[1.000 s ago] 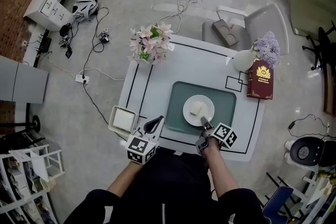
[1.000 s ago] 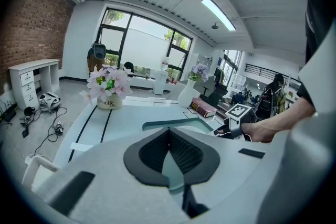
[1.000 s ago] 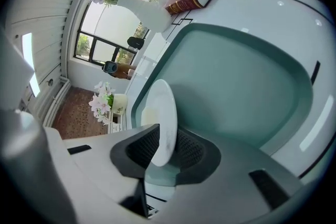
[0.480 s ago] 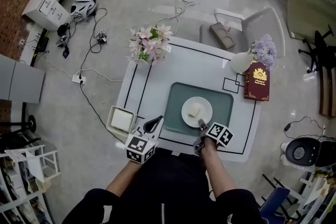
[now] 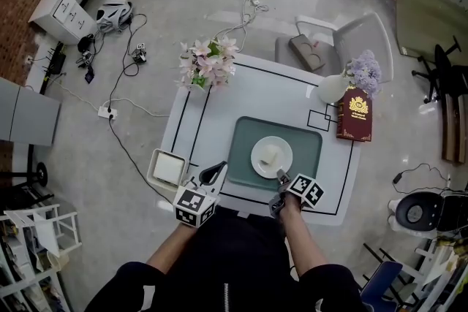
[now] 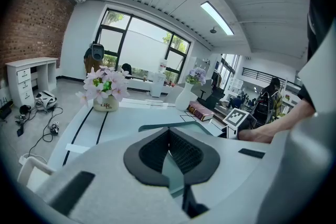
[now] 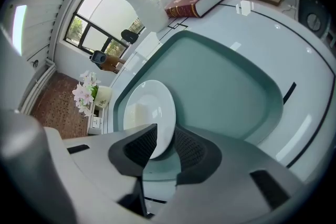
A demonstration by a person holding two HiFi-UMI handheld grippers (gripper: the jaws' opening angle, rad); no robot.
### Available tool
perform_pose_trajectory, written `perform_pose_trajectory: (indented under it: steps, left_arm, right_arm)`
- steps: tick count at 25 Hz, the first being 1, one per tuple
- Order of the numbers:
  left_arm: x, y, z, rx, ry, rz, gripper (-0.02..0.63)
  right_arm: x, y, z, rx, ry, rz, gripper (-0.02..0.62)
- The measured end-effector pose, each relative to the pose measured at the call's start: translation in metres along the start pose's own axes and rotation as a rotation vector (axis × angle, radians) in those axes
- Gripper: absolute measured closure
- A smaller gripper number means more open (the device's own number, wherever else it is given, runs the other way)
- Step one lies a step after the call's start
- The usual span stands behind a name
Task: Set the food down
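Currently my right fingers clamp the plate at its near rim, on the tray by the tabletop near edge. Left fingers closed, empty. Risk: letting go tilted slides the food off.

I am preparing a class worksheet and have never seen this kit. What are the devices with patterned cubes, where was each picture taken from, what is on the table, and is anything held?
There is no robot. A person holds a two-jaw gripper in each hand, and the cubes are part of the grippers. The top-down picture comes from a camera on the person's head. The other two come from cameras riding on each gripper. On the white table are a teal tray, pink flowers, a vase, a red book and a square dish. The right gripper clamps the rim of a white plate carrying pale food, over the tray. The left gripper is shut and empty.
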State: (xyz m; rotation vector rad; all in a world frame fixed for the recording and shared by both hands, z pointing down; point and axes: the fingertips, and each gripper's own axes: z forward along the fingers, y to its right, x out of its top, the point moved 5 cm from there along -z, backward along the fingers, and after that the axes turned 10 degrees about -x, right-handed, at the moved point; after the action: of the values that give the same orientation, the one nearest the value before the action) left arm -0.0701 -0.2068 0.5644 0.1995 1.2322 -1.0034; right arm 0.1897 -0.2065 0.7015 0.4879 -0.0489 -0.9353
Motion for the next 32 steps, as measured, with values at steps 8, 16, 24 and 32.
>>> perform_pose_trajectory:
  steps: [8, 16, 24, 32]
  left_arm:
    - [0.005, 0.007, 0.007, -0.037, 0.008, 0.014, 0.600]
    - [0.014, 0.023, 0.020, -0.115, 0.016, 0.044, 0.600]
    - [0.022, 0.045, 0.032, -0.216, 0.014, 0.096, 0.600]
    - [0.024, 0.068, 0.037, -0.306, 0.003, 0.147, 0.600]
  right_arm:
    - [0.002, -0.008, -0.022, 0.046, 0.051, -0.058, 0.499]
    - [0.005, -0.056, -0.084, 0.197, 0.282, -0.259, 0.546]
    - [-0.015, -0.079, -0.142, 0.228, 0.480, -0.398, 0.574]
    - [-0.034, -0.087, -0.192, 0.178, 0.694, -0.535, 0.584]
